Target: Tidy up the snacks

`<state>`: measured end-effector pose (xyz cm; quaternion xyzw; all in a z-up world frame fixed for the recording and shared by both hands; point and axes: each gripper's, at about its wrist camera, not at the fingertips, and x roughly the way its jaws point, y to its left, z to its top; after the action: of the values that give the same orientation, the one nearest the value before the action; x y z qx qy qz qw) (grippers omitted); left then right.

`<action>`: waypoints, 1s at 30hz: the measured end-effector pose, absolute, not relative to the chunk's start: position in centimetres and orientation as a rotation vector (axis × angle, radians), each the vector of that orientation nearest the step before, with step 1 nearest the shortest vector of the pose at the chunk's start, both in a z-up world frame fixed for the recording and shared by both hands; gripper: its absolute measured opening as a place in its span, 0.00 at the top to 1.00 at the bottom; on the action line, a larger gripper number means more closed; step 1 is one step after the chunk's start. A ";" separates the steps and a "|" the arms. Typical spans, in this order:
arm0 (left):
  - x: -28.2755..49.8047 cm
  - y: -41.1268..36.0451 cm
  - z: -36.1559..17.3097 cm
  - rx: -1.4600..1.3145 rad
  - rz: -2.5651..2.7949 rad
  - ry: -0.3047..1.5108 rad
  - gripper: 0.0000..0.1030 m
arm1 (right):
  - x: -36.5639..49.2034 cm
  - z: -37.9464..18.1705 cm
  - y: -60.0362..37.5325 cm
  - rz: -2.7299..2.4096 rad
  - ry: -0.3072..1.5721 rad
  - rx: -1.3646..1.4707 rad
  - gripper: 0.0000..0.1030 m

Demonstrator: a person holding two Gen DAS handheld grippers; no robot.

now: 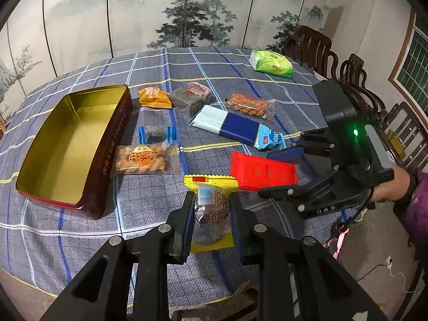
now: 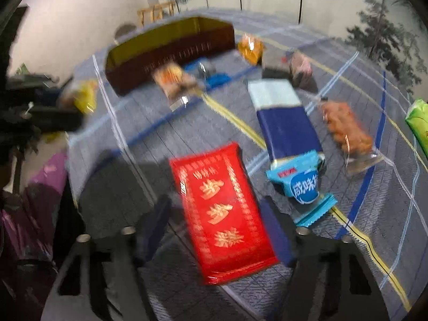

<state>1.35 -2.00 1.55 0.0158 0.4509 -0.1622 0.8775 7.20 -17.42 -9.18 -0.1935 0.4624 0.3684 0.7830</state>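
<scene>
The round desk (image 1: 149, 206) under its blue plaid cloth carries everything. The open dark-red tin with the gold inside (image 1: 72, 147) sits at its left edge, empty. The long blue-and-white cracker pack (image 1: 238, 127) lies mid-desk, stiff enough to lift by its middle.

Nearer my edge lies the flat red foil packet with gold lettering (image 2: 224, 214). It looks light, slick and crinkly, likely brittle inside, so I would pinch it across its short width near the middle, not by a sealed end. My right hand-held gripper (image 2: 216, 227) straddles it, jaws part-way open. One pad seems to touch the packet's side, though blur leaves that uncertain, so I count it as not yet gripped.

My left hand-held gripper (image 1: 211, 222) is clamped almost closed on the small yellow-wrapped round brown cake (image 1: 211, 208), held above the near edge. It is soft and crushable, so light pressure suits it.
</scene>
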 end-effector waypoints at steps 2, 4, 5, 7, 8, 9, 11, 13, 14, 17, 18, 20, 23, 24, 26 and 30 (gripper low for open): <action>1.4 -1.8 1.5 0.025 -0.339 0.943 0.79 | 7.7 -9.0 -17.5 0.783 1.028 -0.400 0.44; 1.4 -1.7 1.4 0.021 -0.336 0.947 0.79 | 8.1 -9.0 -17.4 0.751 1.047 -0.392 0.49; 1.4 -1.6 1.5 0.018 -0.336 0.946 0.79 | 8.0 -9.0 -17.2 0.729 1.052 -0.403 0.50; 1.3 -1.4 1.6 0.013 -0.337 0.936 0.79 | 7.7 -8.9 -17.0 0.686 1.059 -0.388 0.53; 1.2 -1.3 1.7 0.013 -0.337 0.932 0.79 | 7.4 -8.8 -16.9 0.670 1.052 -0.383 0.53; 1.2 -1.1 1.9 0.013 -0.334 0.927 0.79 | 7.0 -8.8 -16.8 0.666 1.045 -0.373 0.53; 1.1 -0.8 2.1 0.005 -0.332 0.922 0.79 | 6.2 -8.6 -17.1 0.667 1.022 -0.323 0.54; 1.1 -0.5 2.2 0.000 -0.328 0.916 0.79 | 5.7 -8.7 -17.5 0.643 1.002 -0.262 0.54; 1.1 -0.4 2.3 0.000 -0.324 0.912 0.79 | 5.6 -8.7 -17.7 0.638 0.994 -0.221 0.54; 1.2 0.1 2.5 -0.007 -0.317 0.908 0.79 | 4.9 -8.7 -18.4 0.628 0.964 -0.098 0.54; 1.2 0.2 2.6 -0.008 -0.313 0.905 0.79 | 4.7 -8.8 -18.5 0.627 0.958 -0.067 0.54; 1.3 0.5 2.8 -0.007 -0.305 0.897 0.79 | 4.5 -8.7 -18.4 0.620 0.946 -0.022 0.54; 1.3 0.9 3.2 -0.003 -0.295 0.883 0.79 | 4.2 -8.5 -18.3 0.614 0.929 0.023 0.54; 1.3 1.1 3.3 -0.001 -0.292 0.879 0.79 | 4.2 -8.4 -18.2 0.607 0.924 0.037 0.54; 1.4 1.4 3.7 0.001 -0.284 0.870 0.79 | 4.2 -8.3 -18.2 0.603 0.918 0.067 0.54; 1.9 2.2 4.2 0.014 -0.265 0.851 0.79 | 4.1 -8.0 -18.2 0.592 0.904 0.099 0.54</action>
<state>1.91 2.17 4.16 0.0067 0.4117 -0.1283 0.9022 4.13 -18.18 -7.95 0.0470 0.4301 0.2816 0.8564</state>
